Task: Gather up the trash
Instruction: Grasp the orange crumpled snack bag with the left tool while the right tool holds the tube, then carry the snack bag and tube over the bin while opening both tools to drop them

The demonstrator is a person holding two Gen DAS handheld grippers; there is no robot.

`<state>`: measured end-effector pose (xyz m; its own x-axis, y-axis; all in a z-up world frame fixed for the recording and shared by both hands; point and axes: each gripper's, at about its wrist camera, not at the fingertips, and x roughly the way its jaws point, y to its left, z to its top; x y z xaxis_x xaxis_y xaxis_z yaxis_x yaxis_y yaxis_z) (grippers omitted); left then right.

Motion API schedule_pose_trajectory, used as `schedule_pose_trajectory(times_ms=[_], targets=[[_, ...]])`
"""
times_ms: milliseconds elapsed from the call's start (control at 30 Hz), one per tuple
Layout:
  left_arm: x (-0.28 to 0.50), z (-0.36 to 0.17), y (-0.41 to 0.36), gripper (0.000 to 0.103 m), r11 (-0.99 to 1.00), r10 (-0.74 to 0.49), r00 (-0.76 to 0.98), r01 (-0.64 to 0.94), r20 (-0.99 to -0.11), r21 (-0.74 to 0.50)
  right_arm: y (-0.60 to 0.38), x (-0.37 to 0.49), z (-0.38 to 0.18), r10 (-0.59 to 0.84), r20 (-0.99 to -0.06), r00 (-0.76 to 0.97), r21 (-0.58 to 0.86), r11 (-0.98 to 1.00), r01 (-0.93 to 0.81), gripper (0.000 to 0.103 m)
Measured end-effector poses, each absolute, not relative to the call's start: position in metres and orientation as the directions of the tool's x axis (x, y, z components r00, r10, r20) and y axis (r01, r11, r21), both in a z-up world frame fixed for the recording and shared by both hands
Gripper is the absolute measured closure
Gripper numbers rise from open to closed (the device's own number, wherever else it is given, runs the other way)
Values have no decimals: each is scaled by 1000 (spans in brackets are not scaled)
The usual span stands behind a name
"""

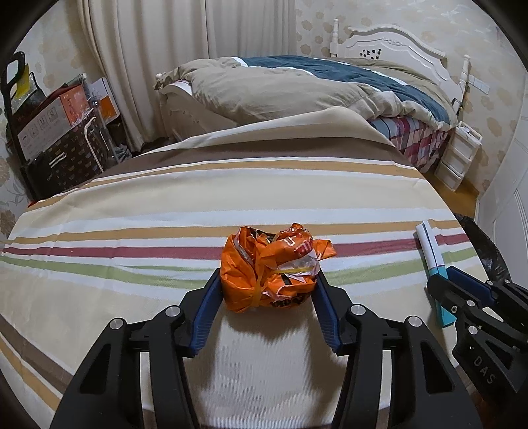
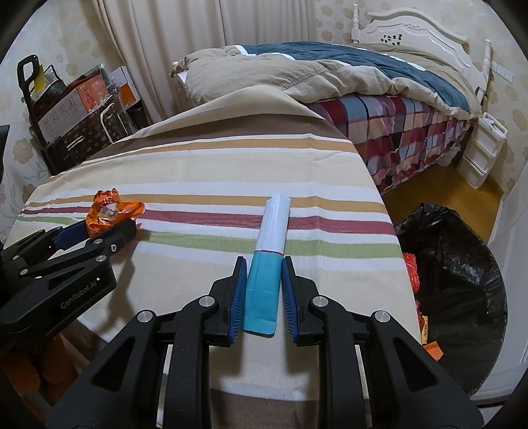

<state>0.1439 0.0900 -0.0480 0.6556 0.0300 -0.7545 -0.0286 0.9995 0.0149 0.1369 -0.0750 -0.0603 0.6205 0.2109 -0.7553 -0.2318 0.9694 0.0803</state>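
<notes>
Right wrist view: right tongs (image 2: 264, 283) clench a flat teal-and-white paper packet (image 2: 269, 254), long axis pointing straight ahead. Left tongs (image 1: 268, 290) grasp a crumpled orange plastic wrapper (image 1: 274, 267).

The bed (image 1: 330, 85) is my landmark: its carved white headboard (image 1: 392, 46) stands against floral wallpaper (image 2: 412, 8), and a tan and dark blue duvet (image 2: 297, 72) lies rumpled over a checked sheet (image 2: 412, 132). Left of the bed, cream curtains (image 1: 148, 43) hang to the floor, with stacked boxes (image 1: 62, 122) further left against the wall. Right of the bed stands a small white drawer unit (image 2: 481, 148) on a yellowish wood floor (image 2: 439, 184), and in front of the bed lies a striped cloth-covered surface (image 1: 198, 204) under soft indoor light.
</notes>
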Motion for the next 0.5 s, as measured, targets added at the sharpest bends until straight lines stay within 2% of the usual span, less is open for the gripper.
schedule_pose_trajectory(times_ms=[500], targets=[[96, -39, 72, 50, 1000, -3, 675, -1, -738, -5, -91, 92, -49, 211, -729, 652, 98, 974, -205, 82]])
